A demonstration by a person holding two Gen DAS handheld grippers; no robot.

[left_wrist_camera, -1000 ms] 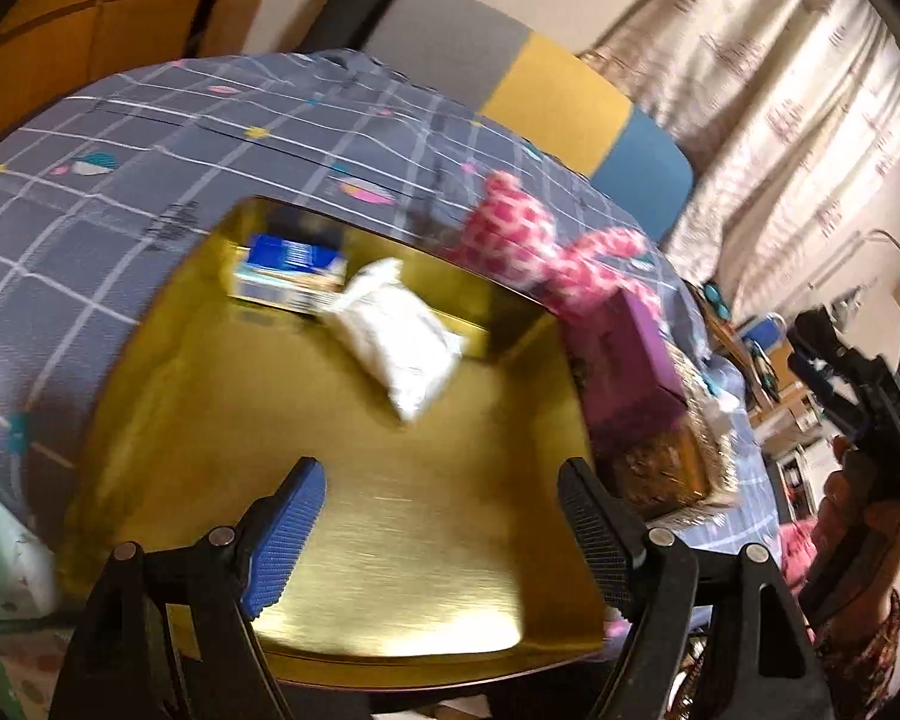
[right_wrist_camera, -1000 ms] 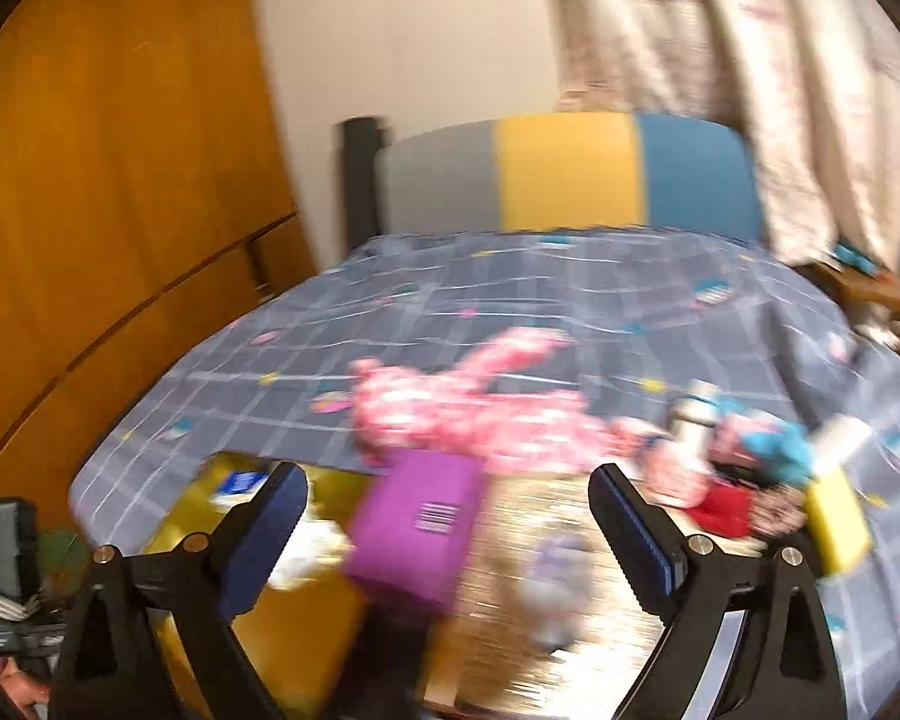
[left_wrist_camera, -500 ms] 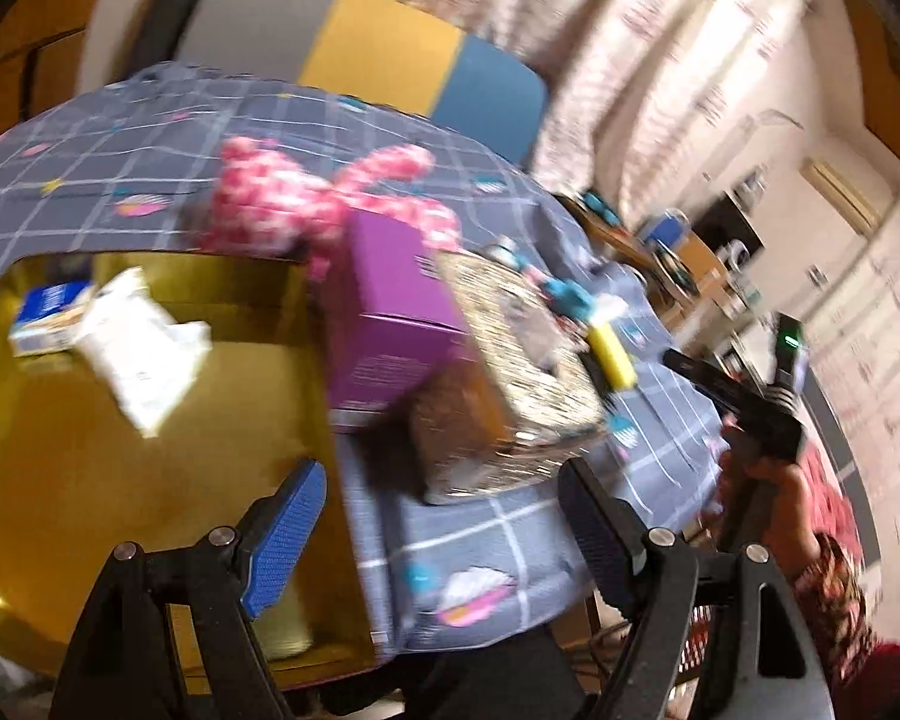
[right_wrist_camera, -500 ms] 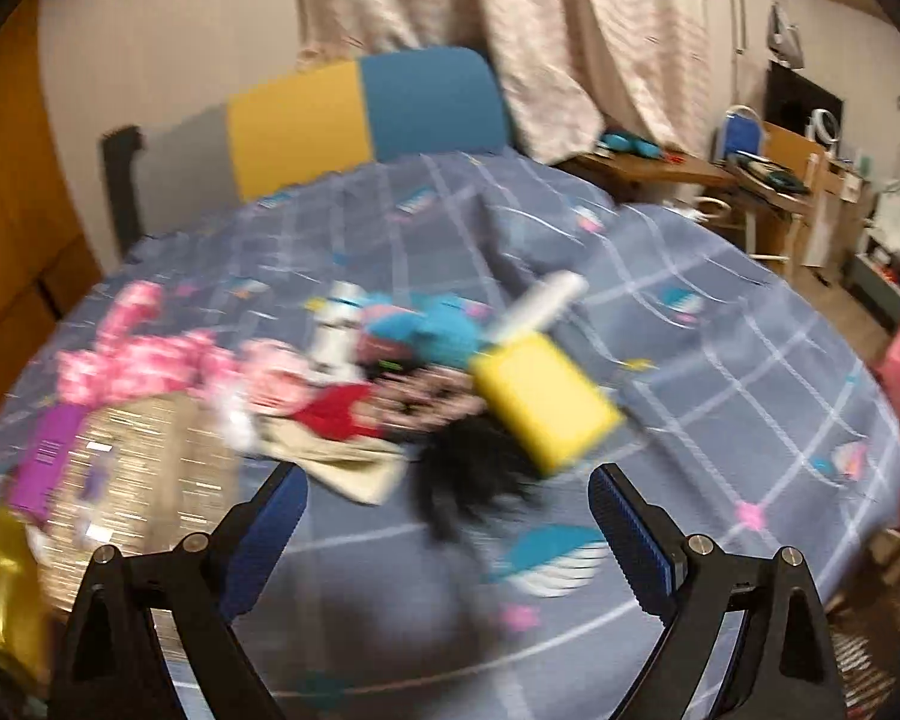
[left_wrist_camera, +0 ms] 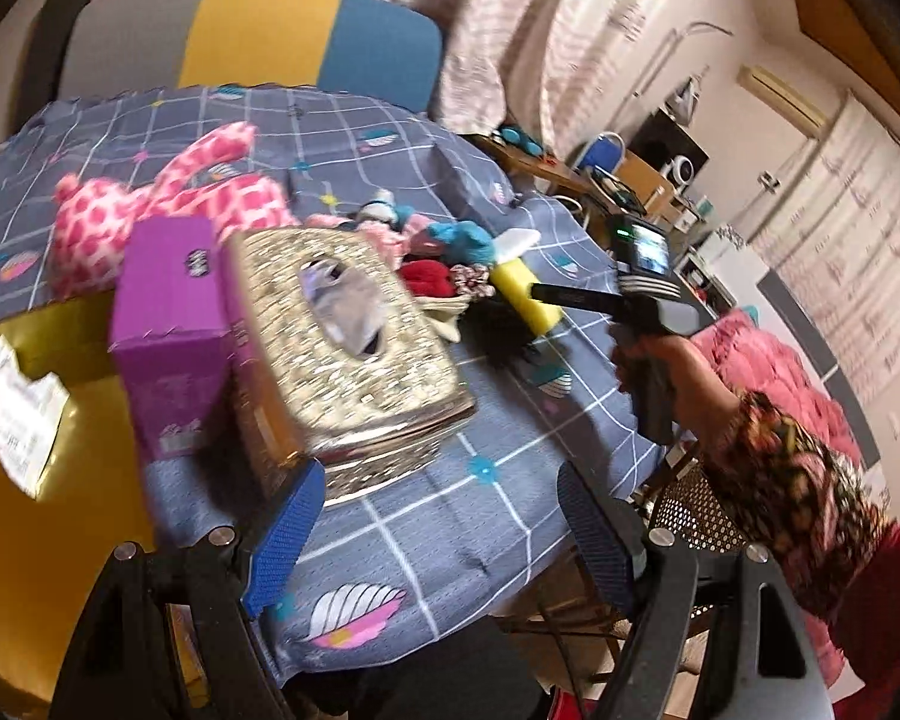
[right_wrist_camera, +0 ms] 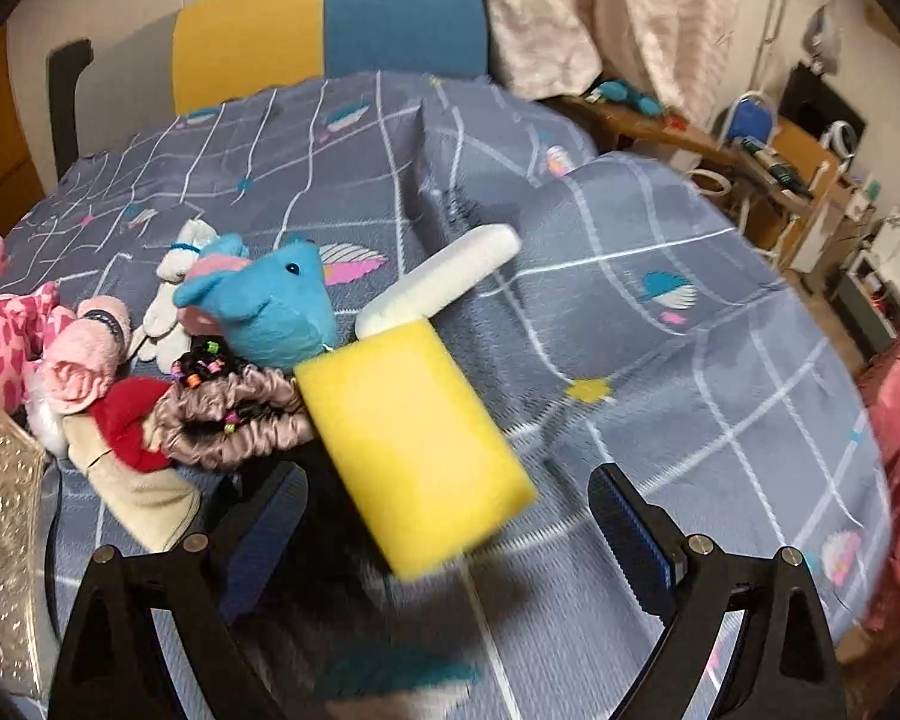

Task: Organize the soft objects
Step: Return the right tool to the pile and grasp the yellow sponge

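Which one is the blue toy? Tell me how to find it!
Look at the grey checked bedspread and find the pile of soft things near its middle. Just behind the big yellow sponge sits the blue plush toy. It is the only bright blue, furry one, with a small black eye.

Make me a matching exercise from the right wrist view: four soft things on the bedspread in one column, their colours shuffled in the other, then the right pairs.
Things:
1. rectangular foam sponge
2. plush elephant toy
3. satin scrunchie
4. spotted plush animal

Colours:
A. blue
B. pink and white
C. yellow
D. taupe

Pairs: 1-C, 2-A, 3-D, 4-B
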